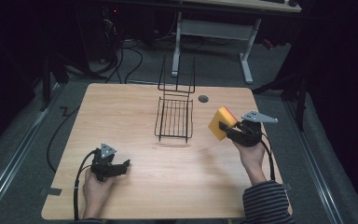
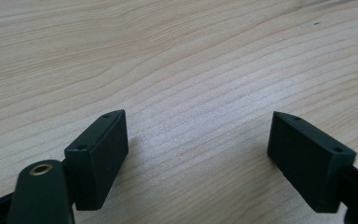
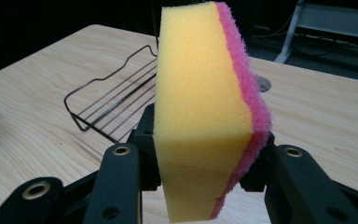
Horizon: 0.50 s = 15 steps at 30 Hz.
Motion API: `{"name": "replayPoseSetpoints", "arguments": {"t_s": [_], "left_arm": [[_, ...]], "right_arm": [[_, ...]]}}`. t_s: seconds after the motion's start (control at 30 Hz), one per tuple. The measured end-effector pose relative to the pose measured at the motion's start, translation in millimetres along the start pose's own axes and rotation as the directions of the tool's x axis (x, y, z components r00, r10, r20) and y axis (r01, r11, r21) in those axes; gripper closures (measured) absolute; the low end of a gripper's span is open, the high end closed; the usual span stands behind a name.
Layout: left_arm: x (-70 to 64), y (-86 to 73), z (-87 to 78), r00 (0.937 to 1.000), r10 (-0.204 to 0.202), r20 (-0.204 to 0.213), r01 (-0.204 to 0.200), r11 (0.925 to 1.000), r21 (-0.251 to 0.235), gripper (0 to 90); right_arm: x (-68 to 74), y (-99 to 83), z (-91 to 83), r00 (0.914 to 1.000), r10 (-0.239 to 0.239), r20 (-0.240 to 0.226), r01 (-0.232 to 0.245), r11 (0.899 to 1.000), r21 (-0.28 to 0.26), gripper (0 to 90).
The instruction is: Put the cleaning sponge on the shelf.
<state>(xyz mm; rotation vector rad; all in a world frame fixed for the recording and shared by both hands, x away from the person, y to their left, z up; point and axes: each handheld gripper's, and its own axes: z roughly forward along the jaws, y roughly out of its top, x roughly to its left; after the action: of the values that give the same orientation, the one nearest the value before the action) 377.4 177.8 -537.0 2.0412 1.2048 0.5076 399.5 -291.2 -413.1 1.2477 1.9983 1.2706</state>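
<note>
Your right gripper (image 1: pixel 225 127) pinches a yellow sponge (image 1: pixel 222 122) with a pink scouring face, lifted above the desk (image 1: pixel 135 186) just right of the black wire rack (image 1: pixel 174 117). Your left gripper (image 1: pixel 124 165) rests low over the desk's near-left area, its 2 jaws spread on nothing.

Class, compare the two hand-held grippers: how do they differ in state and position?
The right hand-held gripper is shut on the sponge and raised beside the rack; the left hand-held gripper is open, holds nothing and sits low over the table. Both are black, two-jawed and carry a grey plate.
</note>
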Motion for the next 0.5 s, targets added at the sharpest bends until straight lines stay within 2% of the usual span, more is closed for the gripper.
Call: {"name": "replayPoseSetpoints", "arguments": {"t_s": [0.5], "left_arm": [[0.0,0.0,0.0,1.0,0.0,0.0,0.0,1.0,0.0,20.8]], "right_arm": [[14.2,14.2,4.1,0.9988,-0.035,-0.034,0.035,0.999,-0.011,60.2]]}}
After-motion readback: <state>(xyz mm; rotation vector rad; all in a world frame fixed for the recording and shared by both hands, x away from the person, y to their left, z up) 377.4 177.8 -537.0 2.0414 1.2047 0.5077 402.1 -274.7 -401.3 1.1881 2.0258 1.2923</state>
